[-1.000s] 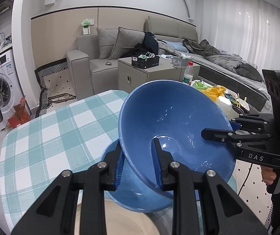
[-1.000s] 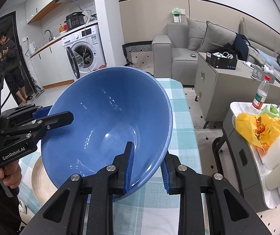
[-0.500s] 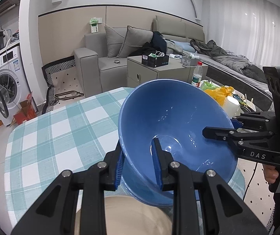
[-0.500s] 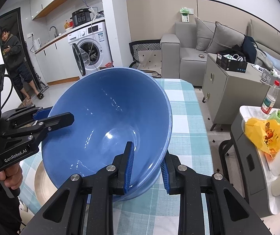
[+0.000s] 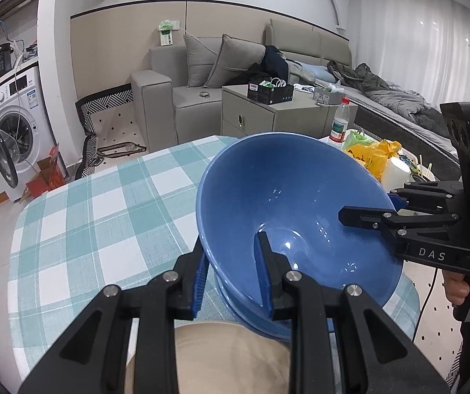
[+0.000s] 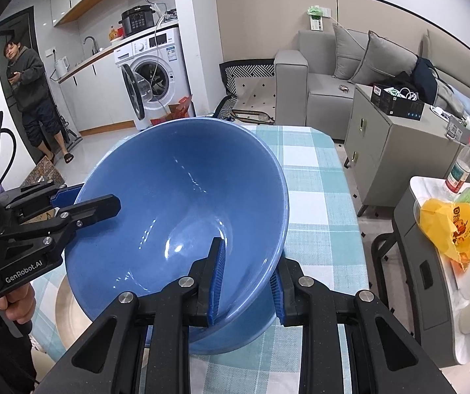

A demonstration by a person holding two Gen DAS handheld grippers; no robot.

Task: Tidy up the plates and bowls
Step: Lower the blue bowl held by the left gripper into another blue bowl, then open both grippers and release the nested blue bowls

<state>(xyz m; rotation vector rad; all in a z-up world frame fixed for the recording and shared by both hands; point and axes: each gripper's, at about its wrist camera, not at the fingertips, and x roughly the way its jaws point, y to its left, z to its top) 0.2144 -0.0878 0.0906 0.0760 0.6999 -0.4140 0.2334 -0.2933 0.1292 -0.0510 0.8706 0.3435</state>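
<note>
Two grippers: both clamped on one blue bowl, opposite sides of the rim
left gripper (image 5: 233, 271): pinches the near rim, one pad inside, one outside
right gripper (image 6: 248, 282): same deal on its side of the rim
blue bowl (image 5: 287, 203): tilted, held just over a second blue bowl (image 6: 235, 335)
bowls total: two, the lower one sits on the table (image 5: 103, 203)
beige plate (image 5: 215, 358): one, right beside the lower bowl, mostly under the fingers
hands: two, one per handle
tablecloth: teal and white checks
</note>
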